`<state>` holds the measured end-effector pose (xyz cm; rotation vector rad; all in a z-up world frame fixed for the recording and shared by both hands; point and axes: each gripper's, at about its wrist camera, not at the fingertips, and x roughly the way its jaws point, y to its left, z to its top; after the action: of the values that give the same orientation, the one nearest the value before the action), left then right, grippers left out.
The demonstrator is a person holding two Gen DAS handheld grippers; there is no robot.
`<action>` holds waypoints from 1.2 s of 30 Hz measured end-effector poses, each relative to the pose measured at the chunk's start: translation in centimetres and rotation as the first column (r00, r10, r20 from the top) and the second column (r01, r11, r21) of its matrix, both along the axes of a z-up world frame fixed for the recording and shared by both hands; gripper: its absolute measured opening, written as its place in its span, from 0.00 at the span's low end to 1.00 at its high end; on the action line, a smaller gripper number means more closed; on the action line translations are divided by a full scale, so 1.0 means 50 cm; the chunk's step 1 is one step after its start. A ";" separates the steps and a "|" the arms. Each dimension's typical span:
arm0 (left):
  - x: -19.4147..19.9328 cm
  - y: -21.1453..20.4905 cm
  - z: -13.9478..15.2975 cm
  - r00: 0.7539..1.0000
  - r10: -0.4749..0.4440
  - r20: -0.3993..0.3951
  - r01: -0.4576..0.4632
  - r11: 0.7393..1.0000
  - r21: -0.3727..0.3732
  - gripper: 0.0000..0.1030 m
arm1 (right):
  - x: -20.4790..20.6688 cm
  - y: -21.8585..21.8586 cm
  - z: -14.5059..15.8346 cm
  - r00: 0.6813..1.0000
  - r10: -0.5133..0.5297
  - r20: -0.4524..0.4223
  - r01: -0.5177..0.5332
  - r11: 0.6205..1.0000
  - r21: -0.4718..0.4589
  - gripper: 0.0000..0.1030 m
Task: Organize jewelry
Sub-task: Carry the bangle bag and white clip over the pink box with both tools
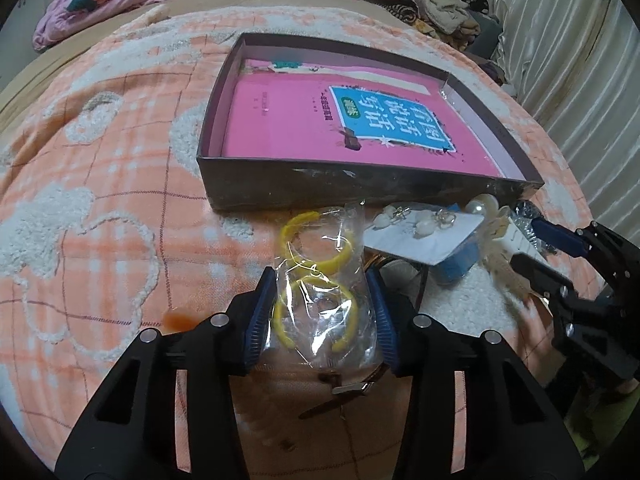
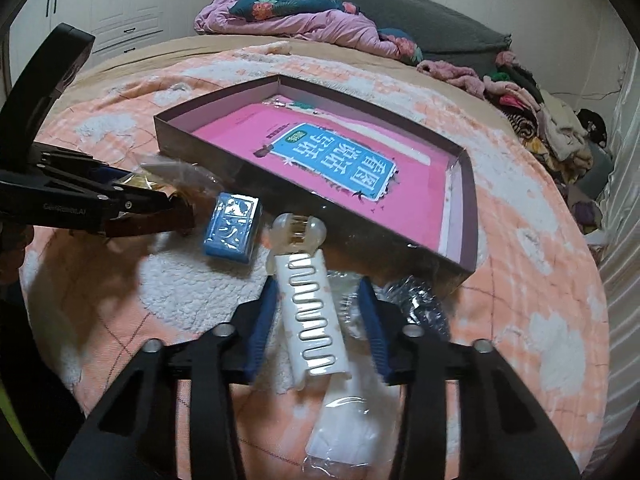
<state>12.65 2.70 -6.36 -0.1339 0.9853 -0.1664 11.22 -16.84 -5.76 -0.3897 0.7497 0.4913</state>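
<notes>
Straddling a clear bag of 2 yellow hoop earrings (image 1: 316, 280), the left gripper (image 1: 322, 300) stands wide open, pads beside the bag, nothing clamped. Step in hand: the pick. Next, close, lift, carry to the shallow box (image 1: 248, 192) just beyond. Only the right wrist view shows the right gripper (image 2: 318, 308), open around a white hair clip (image 2: 312, 312).

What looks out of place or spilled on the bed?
An orange stain marks the blanket, left of the yellow hoop earrings' bag. The dark box holds only a pink book, no jewelry.
</notes>
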 end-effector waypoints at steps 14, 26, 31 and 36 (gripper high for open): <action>-0.029 0.029 0.071 0.995 0.042 0.086 -0.038 0.998 -0.040 0.36 | -0.019 -0.068 0.020 0.982 0.027 -0.185 0.022 0.966 0.256 0.01; -0.019 0.032 0.102 0.991 0.048 0.129 -0.040 0.997 -0.061 0.36 | 0.005 -0.018 -0.022 0.984 0.011 -0.178 0.016 0.989 0.149 0.32; -0.003 0.029 0.113 0.988 0.048 0.146 -0.040 0.997 -0.060 0.36 | 0.001 -0.032 -0.004 0.981 0.025 -0.195 0.016 0.979 0.204 0.25; 0.016 0.029 0.130 0.983 0.048 0.180 -0.040 0.998 -0.051 0.36 | -0.016 -0.046 0.054 0.986 0.064 -0.157 -0.014 0.954 0.299 0.25</action>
<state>13.46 4.13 0.16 -0.1811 0.7968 -0.1587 10.40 -19.12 -3.06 -0.0828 0.8146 0.6699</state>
